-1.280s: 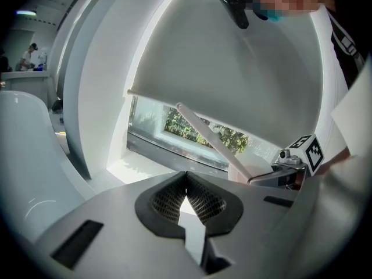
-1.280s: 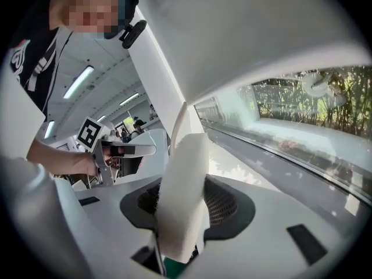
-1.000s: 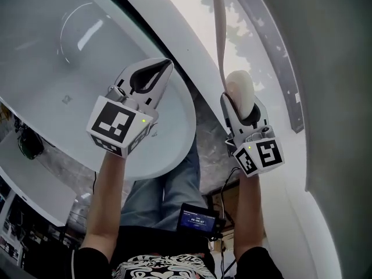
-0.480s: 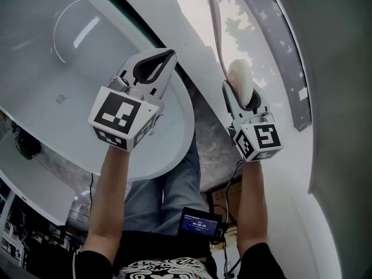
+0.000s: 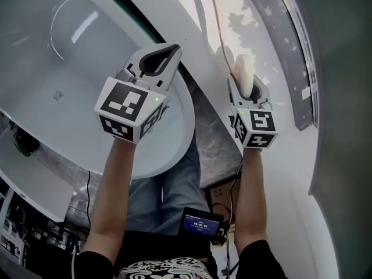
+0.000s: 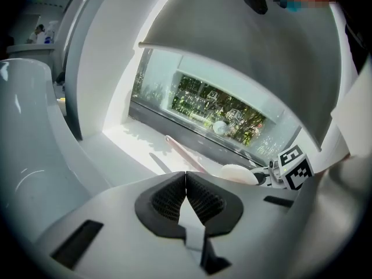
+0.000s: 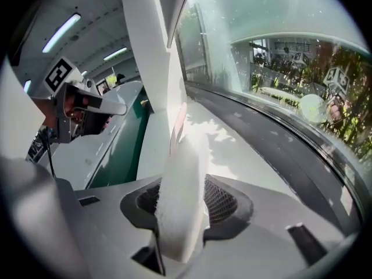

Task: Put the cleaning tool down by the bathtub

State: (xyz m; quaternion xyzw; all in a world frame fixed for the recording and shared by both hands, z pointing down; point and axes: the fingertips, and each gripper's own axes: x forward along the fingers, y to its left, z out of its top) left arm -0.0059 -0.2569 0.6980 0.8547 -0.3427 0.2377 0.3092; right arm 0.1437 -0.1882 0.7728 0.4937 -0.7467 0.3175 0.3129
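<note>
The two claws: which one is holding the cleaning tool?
The right claw: it grips the cleaning tool by its white head; the left claw is shut and empty.

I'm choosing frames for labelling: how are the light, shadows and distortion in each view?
Head view: sunlit ledge dappled with leaf shadows; the cleaning tool casts a clear shadow. Left gripper view: heavy fisheye bending, dark corners. Right gripper view: the tool's pad fills the foreground, slightly soft; the ledge glares white.

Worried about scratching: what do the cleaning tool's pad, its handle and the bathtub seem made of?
Pad: soft white fleece or sponge, fuzzy surface. Handle: likely smooth pink plastic, slight sheen. Bathtub: glossy white, acrylic or enamel; reflections show.
</note>
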